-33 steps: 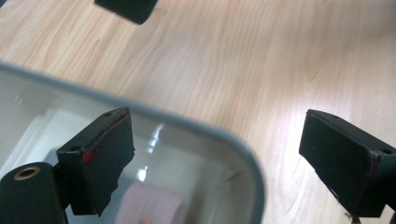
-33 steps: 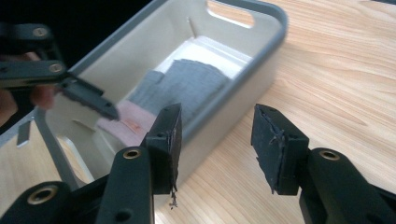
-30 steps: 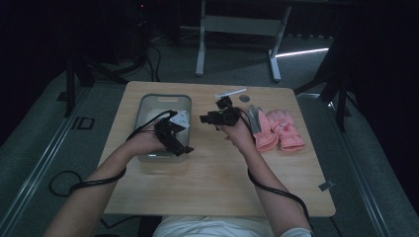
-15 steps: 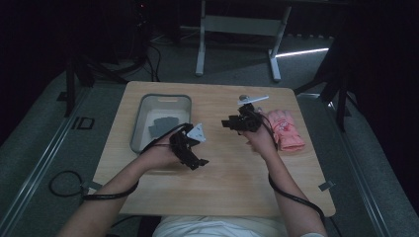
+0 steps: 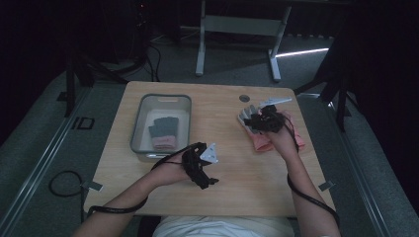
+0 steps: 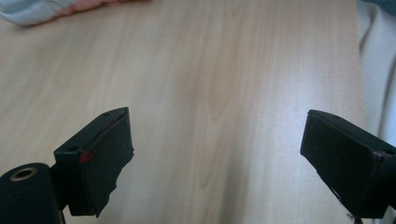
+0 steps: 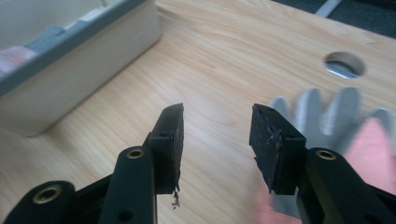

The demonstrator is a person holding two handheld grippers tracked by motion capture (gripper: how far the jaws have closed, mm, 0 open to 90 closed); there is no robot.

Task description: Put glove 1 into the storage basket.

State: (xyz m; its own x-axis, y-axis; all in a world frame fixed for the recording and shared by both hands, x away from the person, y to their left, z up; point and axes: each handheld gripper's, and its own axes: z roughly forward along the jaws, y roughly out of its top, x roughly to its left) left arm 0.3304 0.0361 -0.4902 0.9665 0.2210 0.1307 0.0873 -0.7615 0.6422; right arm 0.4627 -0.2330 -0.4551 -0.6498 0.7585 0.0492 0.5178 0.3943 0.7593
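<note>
One glove [image 5: 163, 133] already lies in the grey bin [image 5: 141, 116]; the pink-and-grey gloves [image 5: 262, 140] on the right of the tabletop [image 5: 222, 106] are, I judge, what remains to move. My right gripper [image 5: 257, 120] hovers over that pile, its fingers [image 7: 170, 135] apart and empty. My left gripper [image 5: 200, 170] sits near the front edge, fingers [image 6: 105, 154] spread wide over bare wood, holding nothing.
</note>
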